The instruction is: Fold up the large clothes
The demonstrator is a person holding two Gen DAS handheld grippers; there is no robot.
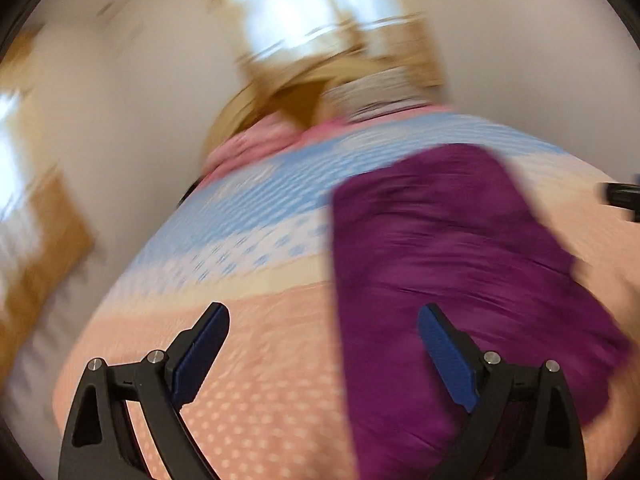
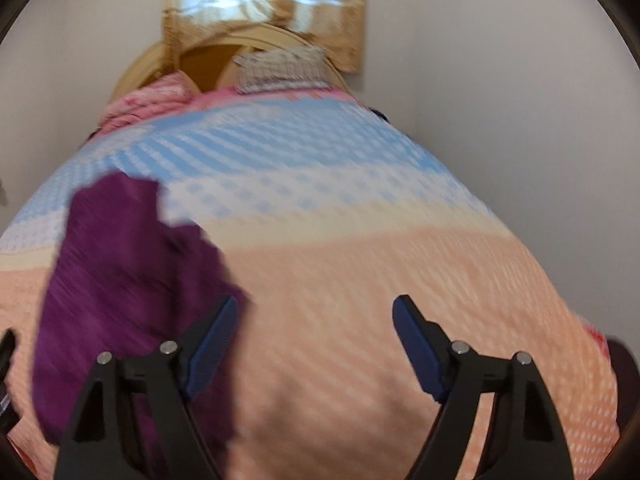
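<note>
left gripper (image 1: 324, 312) fingers are standing spread wide, nothing between the blue pads (image 1: 448, 360); they are hovering over the near left edge of the purple garment (image 1: 452, 280). right gripper (image 2: 314, 308) fingers are also standing released and empty, over bare bedspread (image 2: 360, 240), with the garment lying to their left.

the garment is lying on the bed as a long, partly folded strip, running away from the cameras toward the blue band of the bedspread.

risks, judged:
- a grab may be taking only the top layer, so the fold opens up.
- pads may be pinching the bedspread along with the cloth and dragging it.
- the two hands are sitting at uneven spots, so the next fold may come out skewed.

hard to read: both views are smearing with motion blur, the left worse. garment type, layers and near hem are unclear; its lower end is hiding behind the fingers. a dark object (image 1: 620, 196) at the right rim is cut off, likely the other gripper.
</note>
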